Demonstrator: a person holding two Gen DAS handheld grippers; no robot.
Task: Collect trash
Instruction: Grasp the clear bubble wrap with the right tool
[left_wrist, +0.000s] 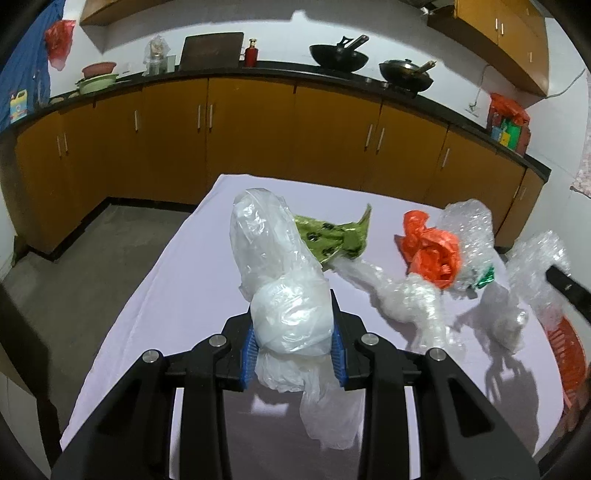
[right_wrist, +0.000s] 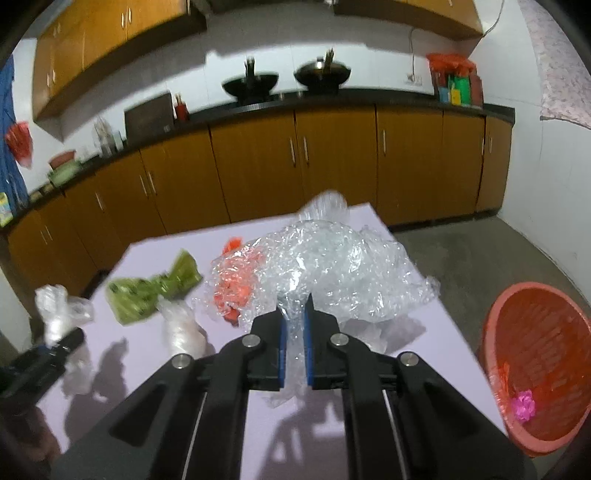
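L gripper in my near view is clamped on a white plastic bag, lifted off the table; tail of the bag hangs below the pads. R gripper is pinched tight on a clear bubble-wrap wad, also held up over the table edge; so I've got 2 pcs in hand, 1 per side.

Just to my right, down on the floor: 1 orange basket; inside I count 1 pink scrap plus a bit of orange; so some trash looks already binned, though most isn't.

Left on the table, moving out: 1 more clear wad lying flat; 1 orange bag beyond it; 1 green wrapper farther back; a small green foil bit near the orange one. I'd say approx 4 pcs to go after these 2 drop; call it early-to-mid task.

Far back: counter w/ 2 woks; not my concern.
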